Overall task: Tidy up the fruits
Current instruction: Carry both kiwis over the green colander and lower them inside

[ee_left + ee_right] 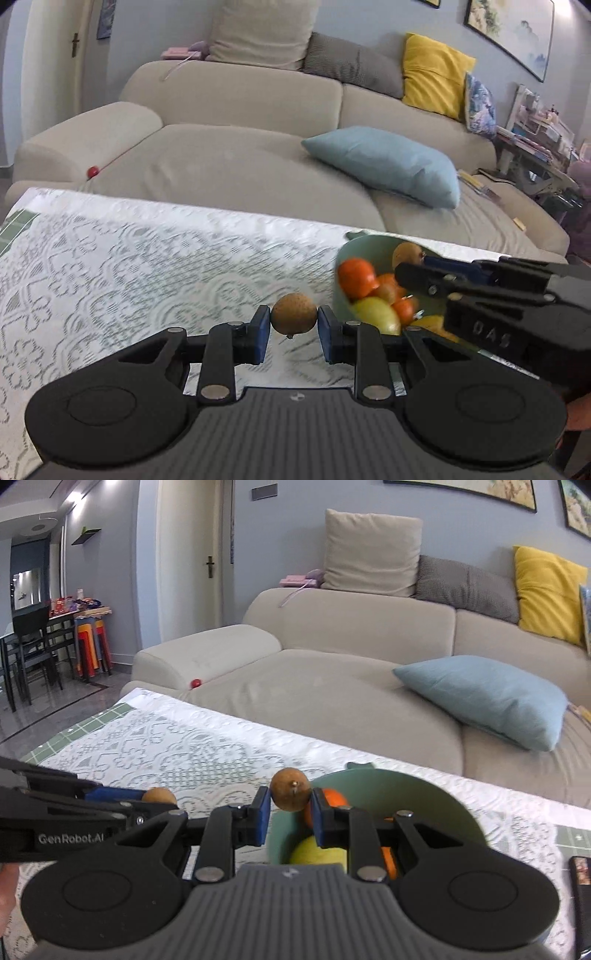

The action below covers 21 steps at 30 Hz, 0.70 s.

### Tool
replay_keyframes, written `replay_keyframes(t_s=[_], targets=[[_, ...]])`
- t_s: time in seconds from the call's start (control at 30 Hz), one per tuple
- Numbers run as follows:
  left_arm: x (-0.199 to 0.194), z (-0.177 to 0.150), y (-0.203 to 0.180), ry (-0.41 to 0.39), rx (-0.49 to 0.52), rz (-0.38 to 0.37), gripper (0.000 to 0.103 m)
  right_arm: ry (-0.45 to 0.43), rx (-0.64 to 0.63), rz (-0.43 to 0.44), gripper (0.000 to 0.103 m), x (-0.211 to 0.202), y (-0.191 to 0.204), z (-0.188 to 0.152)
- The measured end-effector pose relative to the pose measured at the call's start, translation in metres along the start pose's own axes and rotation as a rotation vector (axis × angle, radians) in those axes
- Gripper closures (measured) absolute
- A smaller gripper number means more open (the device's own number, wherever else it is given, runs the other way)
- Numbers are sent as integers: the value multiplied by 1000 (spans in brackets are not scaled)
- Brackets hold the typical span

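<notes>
My left gripper (pixel 294 320) is shut on a small round brown fruit (pixel 294 314) and holds it above the lace tablecloth, just left of the green bowl (pixel 351 251). The bowl holds oranges (pixel 356 277), a yellow-green fruit (pixel 376 314) and a brown fruit (pixel 406 254). My right gripper (pixel 290 800) is shut on another brown fruit (pixel 290 789) and holds it over the left rim of the green bowl (pixel 424 794). The right gripper also shows in the left wrist view (pixel 417 280), over the bowl. The left gripper with its fruit (pixel 159 796) shows at the left of the right wrist view.
A white lace tablecloth (pixel 147 266) covers the table. A beige sofa (pixel 240 166) with a light blue pillow (pixel 388 162) stands behind it. A small red ball (pixel 92 171) lies on the sofa. A dark object (pixel 581 886) lies at the table's right edge.
</notes>
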<state>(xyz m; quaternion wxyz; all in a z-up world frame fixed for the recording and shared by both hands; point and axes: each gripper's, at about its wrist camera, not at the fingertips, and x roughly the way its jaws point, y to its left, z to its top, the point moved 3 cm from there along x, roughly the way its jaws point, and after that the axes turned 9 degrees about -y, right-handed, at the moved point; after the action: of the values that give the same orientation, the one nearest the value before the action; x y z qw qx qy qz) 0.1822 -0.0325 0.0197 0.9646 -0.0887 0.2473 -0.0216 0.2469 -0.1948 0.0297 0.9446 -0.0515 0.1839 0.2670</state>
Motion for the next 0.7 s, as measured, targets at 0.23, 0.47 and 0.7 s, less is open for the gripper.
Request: replay_keyframes(t_s=[0.23, 0.47, 0.7], targets=[[17, 10, -30, 10, 24, -40, 72, 28, 16, -34, 84, 0, -23, -4], [41, 18, -53, 29, 73, -69, 73, 65, 38, -76, 84, 8, -44, -12], [73, 20, -61, 107, 50, -138, 73, 133, 82, -94, 84, 25, -67, -28]])
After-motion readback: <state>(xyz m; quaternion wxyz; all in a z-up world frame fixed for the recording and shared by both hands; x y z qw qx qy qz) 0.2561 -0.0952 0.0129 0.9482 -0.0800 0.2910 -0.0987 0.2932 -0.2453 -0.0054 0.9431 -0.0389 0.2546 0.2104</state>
